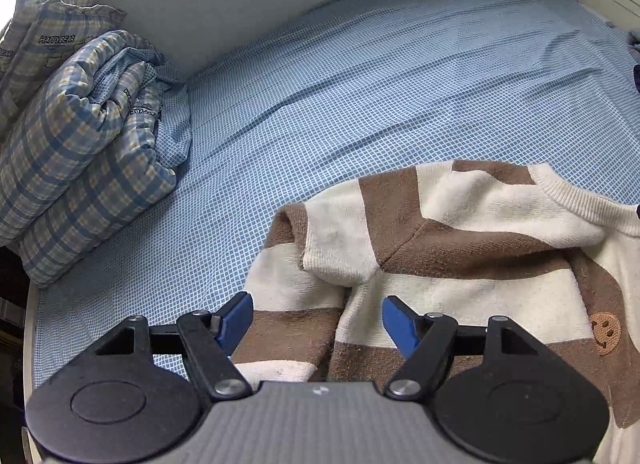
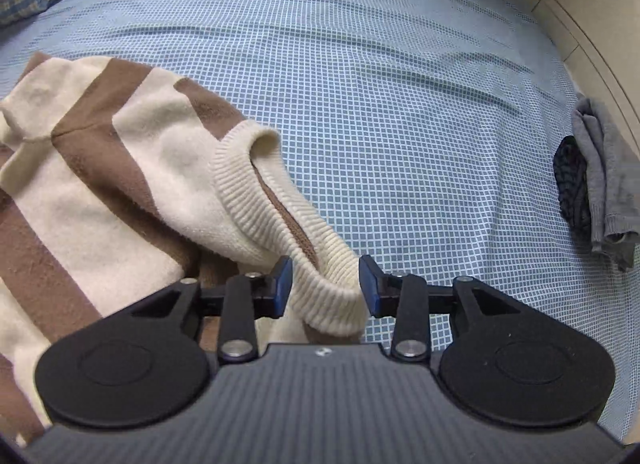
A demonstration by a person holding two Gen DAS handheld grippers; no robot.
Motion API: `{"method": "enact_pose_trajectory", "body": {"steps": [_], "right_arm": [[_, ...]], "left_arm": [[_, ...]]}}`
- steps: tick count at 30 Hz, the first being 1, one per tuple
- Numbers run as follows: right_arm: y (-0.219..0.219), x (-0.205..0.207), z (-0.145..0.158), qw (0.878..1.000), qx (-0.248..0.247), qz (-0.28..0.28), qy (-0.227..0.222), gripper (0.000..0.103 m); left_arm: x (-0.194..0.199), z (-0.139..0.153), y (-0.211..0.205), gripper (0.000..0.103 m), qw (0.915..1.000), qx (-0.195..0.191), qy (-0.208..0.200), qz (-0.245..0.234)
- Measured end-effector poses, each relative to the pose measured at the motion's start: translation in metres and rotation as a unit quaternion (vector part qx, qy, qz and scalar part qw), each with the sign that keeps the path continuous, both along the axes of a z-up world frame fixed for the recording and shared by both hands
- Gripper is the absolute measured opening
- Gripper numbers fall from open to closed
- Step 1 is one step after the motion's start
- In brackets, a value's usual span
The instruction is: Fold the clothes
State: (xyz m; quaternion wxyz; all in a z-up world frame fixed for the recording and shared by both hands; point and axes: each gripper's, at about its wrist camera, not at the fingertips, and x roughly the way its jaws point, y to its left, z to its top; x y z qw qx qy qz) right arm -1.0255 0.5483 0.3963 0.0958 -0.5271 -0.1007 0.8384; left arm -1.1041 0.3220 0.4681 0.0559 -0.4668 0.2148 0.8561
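Note:
A cream and brown striped knit sweater (image 1: 460,248) lies partly folded on the blue checked bed sheet (image 1: 360,83); a sleeve is laid across its body and a small smiley patch (image 1: 606,330) shows at the right. My left gripper (image 1: 318,324) is open just above the sweater's lower left part, holding nothing. In the right wrist view the sweater (image 2: 100,183) fills the left side. Its ribbed cream collar (image 2: 280,223) runs between the jaws of my right gripper (image 2: 326,288), which stand apart on either side of it, not pressed shut.
A rolled plaid quilt (image 1: 80,151) and pillows (image 1: 48,23) lie at the bed's left by the wall. Grey and dark folded clothes (image 2: 592,191) sit at the bed's right edge by a beige wall panel (image 2: 592,3). The sheet (image 2: 400,83) stretches beyond the sweater.

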Motion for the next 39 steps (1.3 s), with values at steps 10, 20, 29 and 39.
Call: {"method": "enact_pose_trajectory", "body": {"steps": [10, 20, 29, 39], "right_arm": [[-0.041, 0.125, 0.054, 0.996, -0.066, -0.030, 0.055, 0.063], [-0.059, 0.258, -0.025, 0.987, -0.108, -0.120, 0.025, 0.063], [-0.037, 0.336, -0.066, 0.979, -0.084, -0.182, -0.028, 0.063], [-0.007, 0.356, -0.101, 0.956, -0.190, -0.222, -0.042, 0.062]], "left_arm": [[0.065, -0.025, -0.026, 0.077, 0.9967, 0.053, -0.054, -0.031], [0.141, -0.094, -0.082, 0.082, 0.9909, 0.040, -0.117, -0.052], [0.169, -0.122, -0.115, 0.082, 0.9867, 0.051, -0.150, -0.035], [0.184, -0.096, -0.103, 0.082, 0.9885, 0.056, -0.131, -0.050]]}}
